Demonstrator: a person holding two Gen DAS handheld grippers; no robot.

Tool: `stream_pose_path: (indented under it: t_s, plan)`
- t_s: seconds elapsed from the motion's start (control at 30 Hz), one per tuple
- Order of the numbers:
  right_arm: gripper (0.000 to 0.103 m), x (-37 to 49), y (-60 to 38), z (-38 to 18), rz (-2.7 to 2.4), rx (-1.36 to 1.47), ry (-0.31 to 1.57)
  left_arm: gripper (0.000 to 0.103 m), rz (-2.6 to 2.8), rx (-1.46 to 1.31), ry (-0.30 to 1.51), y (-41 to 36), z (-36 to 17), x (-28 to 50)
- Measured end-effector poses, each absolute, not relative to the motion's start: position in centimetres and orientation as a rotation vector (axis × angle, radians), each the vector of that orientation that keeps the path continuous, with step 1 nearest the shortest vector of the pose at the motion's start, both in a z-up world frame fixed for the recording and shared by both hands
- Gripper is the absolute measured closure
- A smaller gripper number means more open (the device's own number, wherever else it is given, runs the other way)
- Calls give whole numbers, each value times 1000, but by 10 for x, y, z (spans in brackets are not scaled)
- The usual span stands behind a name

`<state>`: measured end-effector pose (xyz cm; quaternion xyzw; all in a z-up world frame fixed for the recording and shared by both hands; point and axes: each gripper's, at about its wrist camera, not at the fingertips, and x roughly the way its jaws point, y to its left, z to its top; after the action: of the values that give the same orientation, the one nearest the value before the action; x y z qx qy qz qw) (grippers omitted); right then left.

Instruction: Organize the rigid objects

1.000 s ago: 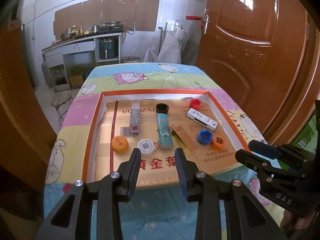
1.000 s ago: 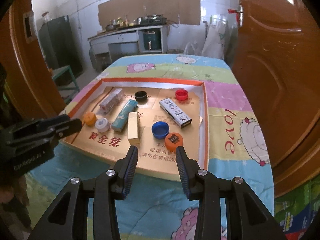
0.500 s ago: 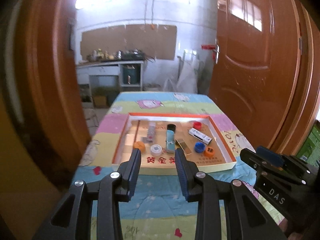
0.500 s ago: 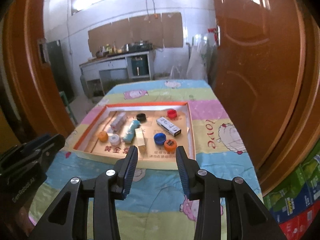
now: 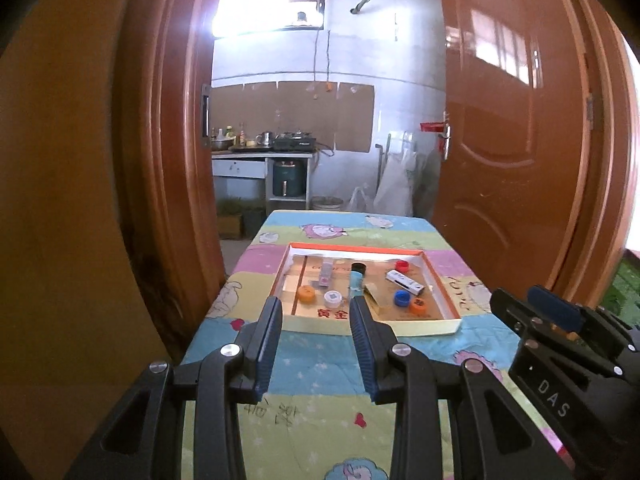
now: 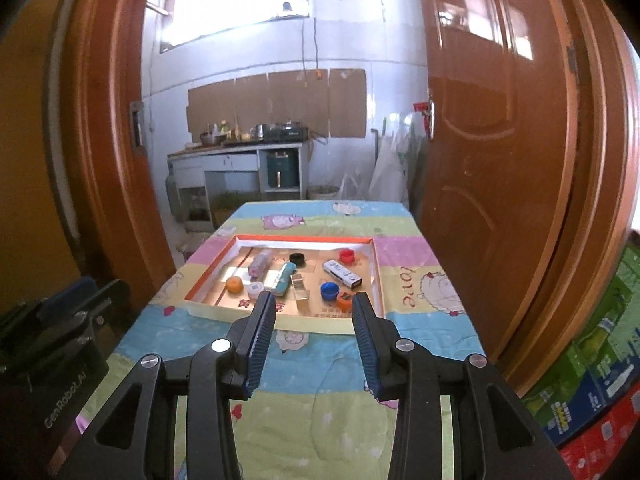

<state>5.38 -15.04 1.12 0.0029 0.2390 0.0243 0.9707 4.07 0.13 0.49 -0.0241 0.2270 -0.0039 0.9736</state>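
An orange-rimmed cardboard tray [image 5: 439,289] [image 6: 375,268] lies on the table with several small objects in it: an orange cap [image 5: 306,293], a white cap [image 5: 331,299], a teal tube [image 5: 355,281], a black cap [image 5: 359,268], a red cap [image 5: 402,266], a white box [image 5: 404,282], a blue cap [image 5: 401,297] and a gold bar [image 6: 300,291]. My left gripper [image 5: 316,307] is open and empty, well short of the tray. My right gripper [image 6: 314,302] is open and empty, also back from it.
The table has a cartoon-print cloth [image 5: 316,360]. Brown wooden doors stand on both sides [image 5: 516,152] [image 5: 164,160]. A kitchen counter [image 5: 260,156] is at the far wall. Stacked cartons [image 6: 592,368] sit at the right of the table.
Both grippers have pulled far back and up from the tray, which now looks small and distant. Both stay open and empty. The objects in the tray have not moved.
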Motion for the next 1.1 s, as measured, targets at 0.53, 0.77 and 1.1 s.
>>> stream_pose_path:
  t_s: [0.53, 0.77, 1.1]
  plan:
    - [62, 5, -143, 19, 53, -7, 437, 68, -28, -11, 432, -3, 10, 0]
    - [62, 2, -146, 21, 51, 2, 425, 68, -25, 0, 421, -6, 11, -3]
    - [62, 1, -147, 21, 54, 2, 426, 68, -37, 5, 426, -6, 12, -2]
